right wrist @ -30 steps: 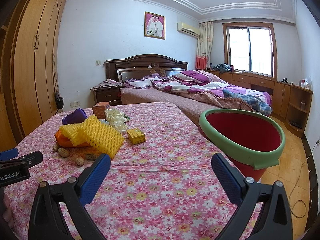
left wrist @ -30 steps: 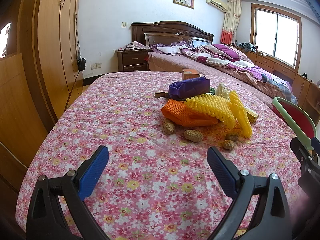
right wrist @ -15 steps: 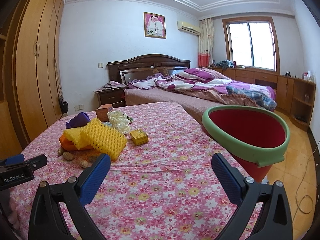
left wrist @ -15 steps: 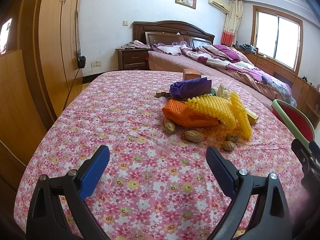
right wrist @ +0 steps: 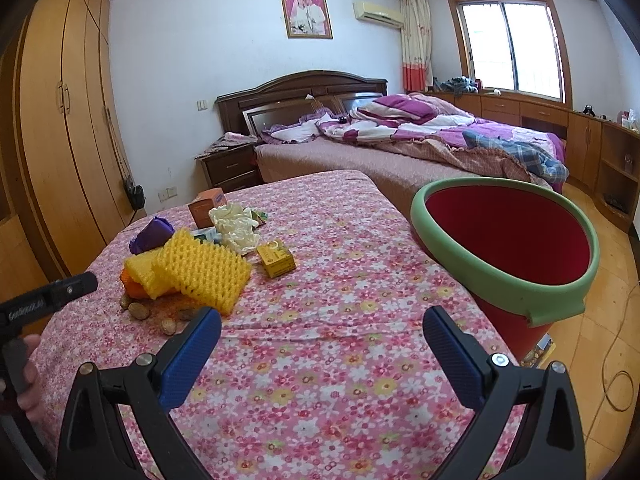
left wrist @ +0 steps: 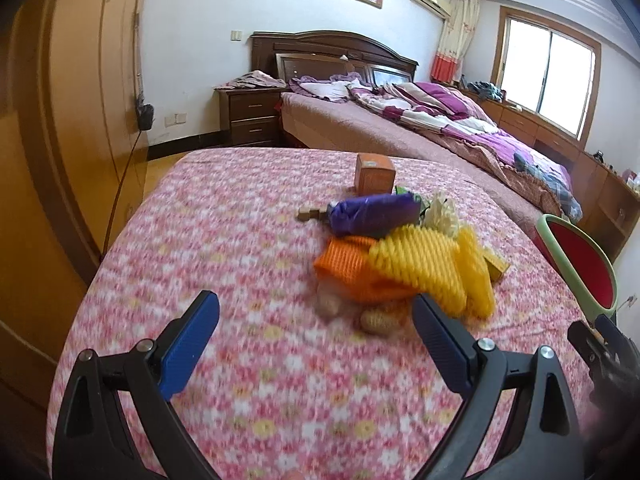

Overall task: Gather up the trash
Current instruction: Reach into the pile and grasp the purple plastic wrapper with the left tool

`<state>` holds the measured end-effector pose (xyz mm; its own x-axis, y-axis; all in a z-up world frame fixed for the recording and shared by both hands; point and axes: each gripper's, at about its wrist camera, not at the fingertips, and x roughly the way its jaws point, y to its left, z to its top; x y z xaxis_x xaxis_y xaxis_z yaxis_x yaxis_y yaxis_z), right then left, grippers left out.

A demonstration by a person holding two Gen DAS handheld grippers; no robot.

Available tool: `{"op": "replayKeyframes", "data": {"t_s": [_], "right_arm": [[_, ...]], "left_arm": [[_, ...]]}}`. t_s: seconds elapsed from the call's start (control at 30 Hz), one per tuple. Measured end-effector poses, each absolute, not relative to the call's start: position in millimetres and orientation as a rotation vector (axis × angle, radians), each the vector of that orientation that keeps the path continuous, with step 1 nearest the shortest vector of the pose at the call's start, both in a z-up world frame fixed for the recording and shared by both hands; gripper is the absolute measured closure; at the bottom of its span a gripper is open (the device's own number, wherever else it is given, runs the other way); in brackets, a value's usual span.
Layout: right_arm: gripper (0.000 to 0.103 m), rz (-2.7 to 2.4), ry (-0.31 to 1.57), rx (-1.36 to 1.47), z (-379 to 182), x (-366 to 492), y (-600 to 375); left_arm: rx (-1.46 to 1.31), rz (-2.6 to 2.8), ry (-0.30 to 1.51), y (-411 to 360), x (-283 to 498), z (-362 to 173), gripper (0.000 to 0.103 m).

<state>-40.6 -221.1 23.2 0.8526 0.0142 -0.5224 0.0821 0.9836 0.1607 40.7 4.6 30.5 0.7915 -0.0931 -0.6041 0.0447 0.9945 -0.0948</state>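
A heap of trash lies on the flowered tablecloth (left wrist: pixel 248 240): yellow foam netting (left wrist: pixel 428 264) (right wrist: pixel 200 268) over orange netting (left wrist: pixel 344 264), a purple wrapper (left wrist: pixel 372 210) (right wrist: pixel 150 234), crumpled white paper (right wrist: pixel 234 224), a small yellow box (right wrist: pixel 276 258), an orange box (left wrist: pixel 374 174) (right wrist: pixel 206 208) and several peanuts (left wrist: pixel 378 320) (right wrist: pixel 140 311). My left gripper (left wrist: pixel 316 328) is open, its fingertips just short of the peanuts. My right gripper (right wrist: pixel 320 340) is open over bare cloth. A red bin with a green rim (right wrist: pixel 508 240) (left wrist: pixel 576 264) stands off the table's right edge.
A wardrobe (left wrist: pixel 72 120) lines the left wall. Behind the table are a bed (right wrist: pixel 420 144) with a rumpled quilt and a nightstand (left wrist: pixel 250 118). A low cabinet (right wrist: pixel 592 140) runs under the window. A cable (right wrist: pixel 618 376) lies on the floor at right.
My left gripper has moved forward toward the trash heap, and its view is blurred by the motion. The right gripper has shifted slightly closer to the table. Both stayed open.
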Motion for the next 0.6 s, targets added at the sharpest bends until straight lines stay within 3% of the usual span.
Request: {"op": "replayKeyframes", "data": {"t_s": [0.27,0.6], "right_arm": [[0.000,-0.033,0.563,0.218,32.9,-25.0,-226.5],[0.000,-0.025,0.616,0.241,35.6,0.1,-231.0]], "left_arm": [[-0.070,-0.137,0.676,-12.3,89.3,46.6,0.007],[-0.097,-0.150,0.746,-27.6,142.3,30.3,0.008]]}}
